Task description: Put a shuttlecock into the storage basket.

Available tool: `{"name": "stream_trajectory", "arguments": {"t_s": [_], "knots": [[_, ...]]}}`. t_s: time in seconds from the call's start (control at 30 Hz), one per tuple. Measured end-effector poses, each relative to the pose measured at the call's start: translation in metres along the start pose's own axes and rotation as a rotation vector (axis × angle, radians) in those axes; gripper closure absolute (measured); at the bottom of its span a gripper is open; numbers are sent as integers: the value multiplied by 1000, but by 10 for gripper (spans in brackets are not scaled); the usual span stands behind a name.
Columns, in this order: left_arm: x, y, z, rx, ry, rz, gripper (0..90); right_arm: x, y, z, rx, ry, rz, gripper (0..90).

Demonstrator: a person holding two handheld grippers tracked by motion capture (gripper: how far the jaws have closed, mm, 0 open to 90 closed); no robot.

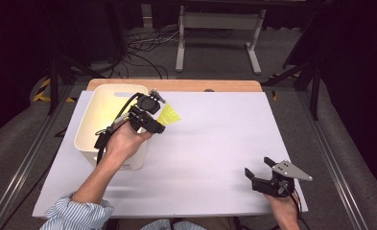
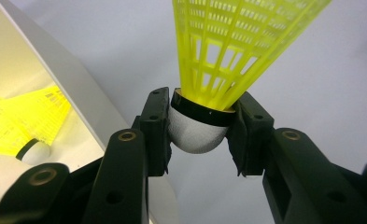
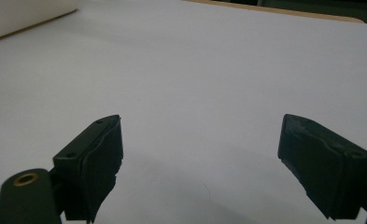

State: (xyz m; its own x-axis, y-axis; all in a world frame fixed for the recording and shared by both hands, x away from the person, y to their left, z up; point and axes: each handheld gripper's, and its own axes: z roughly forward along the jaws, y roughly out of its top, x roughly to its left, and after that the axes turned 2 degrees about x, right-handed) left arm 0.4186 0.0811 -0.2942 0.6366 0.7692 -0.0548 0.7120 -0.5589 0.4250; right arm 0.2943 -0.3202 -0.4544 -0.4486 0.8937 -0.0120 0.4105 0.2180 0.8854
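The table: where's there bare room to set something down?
Bare: the wide white sheet between the bin and the right gripper, and back to the wooden edge. Crowded: the left side, where the left gripper holds a shuttlecock beside the bin.

We see a dark room with grey carpet floor and black cables tangled on it. A white metal stand sits behind the bench, which is white-topped with a wooden far edge. Yellow-black hazard tape at left.
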Motion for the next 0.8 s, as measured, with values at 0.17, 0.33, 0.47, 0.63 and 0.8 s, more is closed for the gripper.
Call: {"name": "stream_trajectory", "arguments": {"t_s": [0.17, 0.33, 0.47, 0.63, 0.8], "knots": [[6, 1, -2, 7, 0, -13, 629, 0, 0, 0, 0, -1, -1, 146], [8, 1, -5, 10, 0, -16, 629, 0, 0, 0, 1, -1, -2, 146], [11, 1, -7, 9, 3, -25, 629, 0, 0, -1, -2, -3, -5, 147], [14, 0, -10, -1, 3, -40, 629, -1, 0, -1, -3, -2, 0, 147], [19, -2, -12, -3, 5, -53, 629, 0, 0, 0, -2, -4, -2, 148]]}}
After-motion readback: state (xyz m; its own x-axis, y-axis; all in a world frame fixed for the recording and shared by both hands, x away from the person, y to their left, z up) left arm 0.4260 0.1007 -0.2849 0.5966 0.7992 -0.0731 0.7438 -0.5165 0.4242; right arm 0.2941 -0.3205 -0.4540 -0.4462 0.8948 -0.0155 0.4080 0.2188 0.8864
